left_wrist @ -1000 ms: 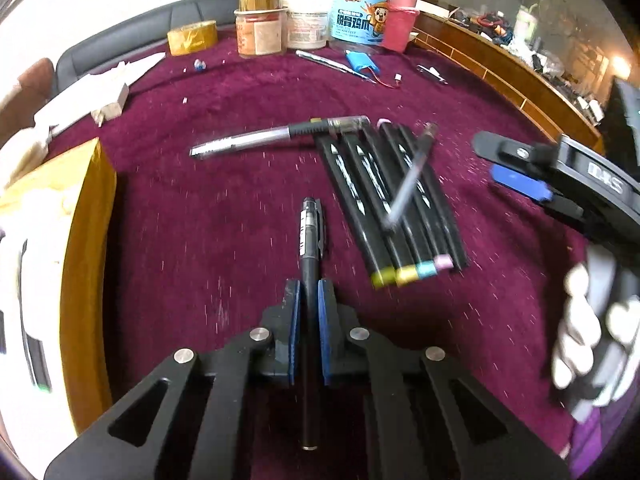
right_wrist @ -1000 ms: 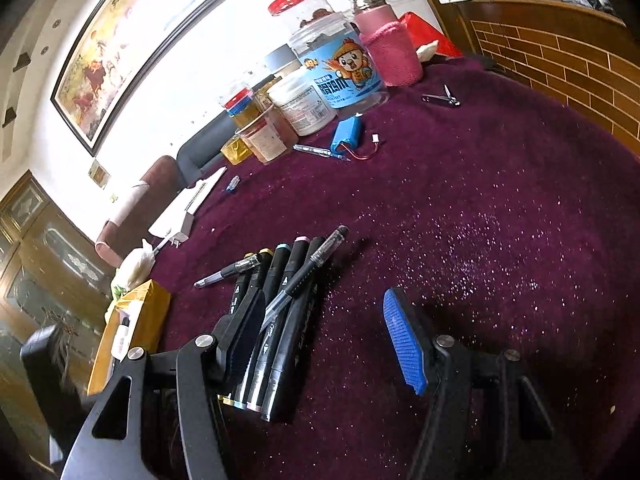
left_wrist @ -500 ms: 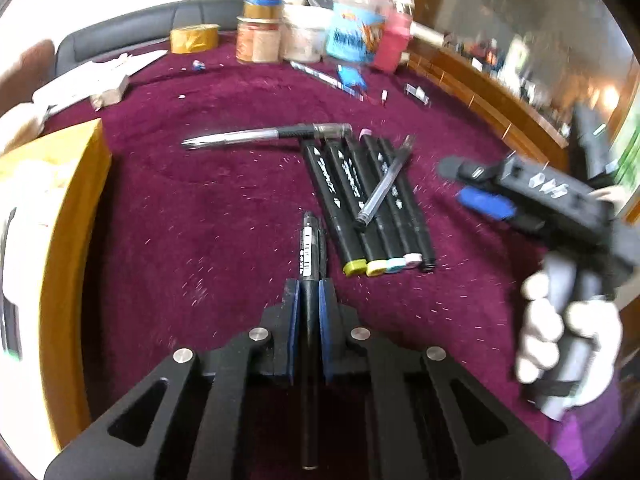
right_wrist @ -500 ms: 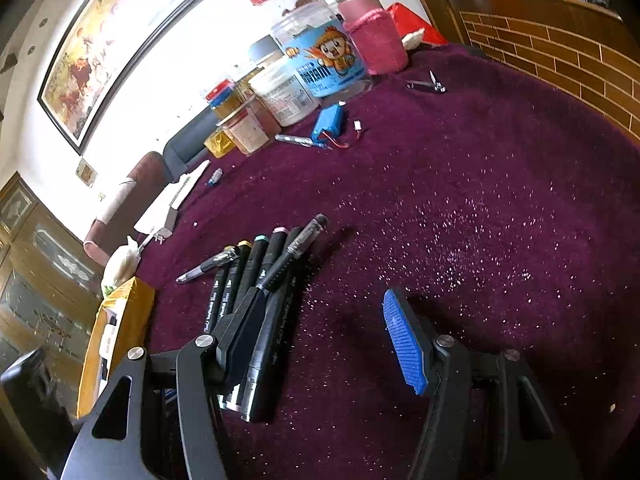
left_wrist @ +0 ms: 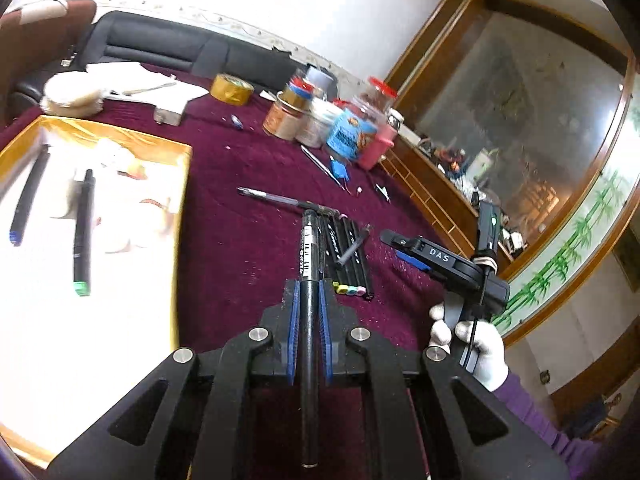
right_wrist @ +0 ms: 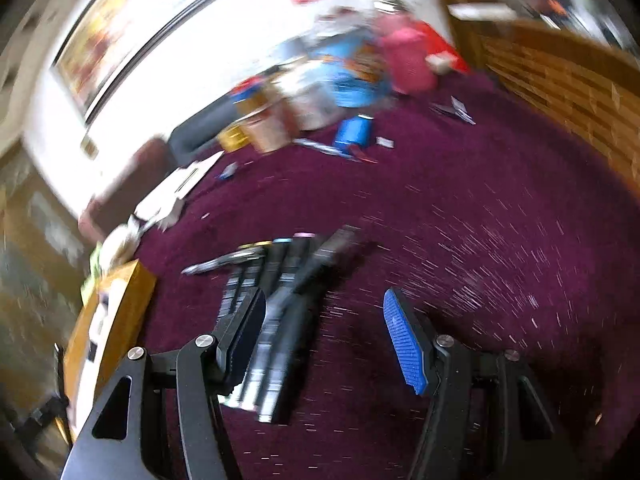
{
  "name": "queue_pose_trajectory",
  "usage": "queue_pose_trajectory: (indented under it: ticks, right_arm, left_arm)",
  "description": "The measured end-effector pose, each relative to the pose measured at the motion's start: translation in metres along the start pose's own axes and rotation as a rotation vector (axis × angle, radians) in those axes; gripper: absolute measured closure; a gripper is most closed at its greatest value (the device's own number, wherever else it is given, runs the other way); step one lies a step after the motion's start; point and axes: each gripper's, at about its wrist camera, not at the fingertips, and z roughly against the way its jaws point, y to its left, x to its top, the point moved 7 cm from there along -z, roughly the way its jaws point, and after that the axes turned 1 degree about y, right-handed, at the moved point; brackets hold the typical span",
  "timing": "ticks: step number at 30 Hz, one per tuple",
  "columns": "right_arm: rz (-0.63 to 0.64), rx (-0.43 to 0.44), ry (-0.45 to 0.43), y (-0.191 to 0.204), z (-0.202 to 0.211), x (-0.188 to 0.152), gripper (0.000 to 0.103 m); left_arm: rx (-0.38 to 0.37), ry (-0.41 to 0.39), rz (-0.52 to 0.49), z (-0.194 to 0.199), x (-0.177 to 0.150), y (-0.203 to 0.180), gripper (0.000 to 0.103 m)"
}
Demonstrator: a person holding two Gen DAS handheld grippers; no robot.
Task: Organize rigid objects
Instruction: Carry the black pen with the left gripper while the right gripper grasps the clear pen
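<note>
**Pen in transit; tray drop pending**

The left tongs (left_wrist: 308, 312) are clamped fully on a black pen (left_wrist: 309, 264), which runs lengthwise between the blue pads and sticks out ahead of the tips. The right tongs (right_wrist: 324, 344) stand about half open and hold nothing; the nearer ends of the markers (right_wrist: 276, 320) lie just ahead of their left finger.

Judged step: carrying one pen from the loose group to the gold-rimmed tray (left_wrist: 182, 208), which sits ahead and to the left of the left tongs and already holds two markers. The next move calls for swinging left over the rim, lowering, and opening only once the pen lies roughly parallel to those inside.

Materials: the pen is a slim, smooth, rigid plastic cylinder with a printed label. The markers are thicker black barrels with coloured end caps, side by side. The table (right_wrist: 480, 240) carries a deep-purple pile cloth, soft and speckled. The tray's floor looks white and flat.
</note>
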Motion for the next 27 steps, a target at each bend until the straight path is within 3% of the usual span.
queue_pose_trajectory:
  ticks: [3,7,11,16,17,18,21,27]
  right_arm:
    - [0.150,0.020,0.056,0.043,-0.011,0.008,0.047]
    - [0.405,-0.039,0.144,0.094,-0.047,0.013,0.047]
    - [0.627,-0.130,0.200,0.123,-0.086,0.010,0.047]
    - [0.802,-0.175,0.292,0.140,-0.126,0.008,0.048]
    - [0.822,-0.175,0.315,0.141,-0.132,0.008,0.053]
    - [0.838,-0.174,0.333,0.141,-0.136,0.007,0.071]
    - [0.841,-0.111,0.395,0.145,-0.141,0.005,0.094]
    - [0.706,0.008,0.345,0.151,-0.119,0.016,0.095]
  left_arm:
    - [-0.010,-0.015,0.029,0.011,0.000,0.012,0.096]
    - [-0.013,-0.040,0.066,0.023,0.005,0.031,0.096]
    - [-0.003,-0.069,0.113,0.036,0.010,0.061,0.096]
    - [0.027,-0.082,0.183,0.045,0.015,0.100,0.096]
    - [0.035,-0.084,0.193,0.047,0.015,0.107,0.096]
    - [0.042,-0.085,0.201,0.048,0.015,0.112,0.096]
    - [0.062,-0.082,0.222,0.047,0.016,0.127,0.096]
    - [0.080,-0.080,0.254,0.048,0.014,0.141,0.096]
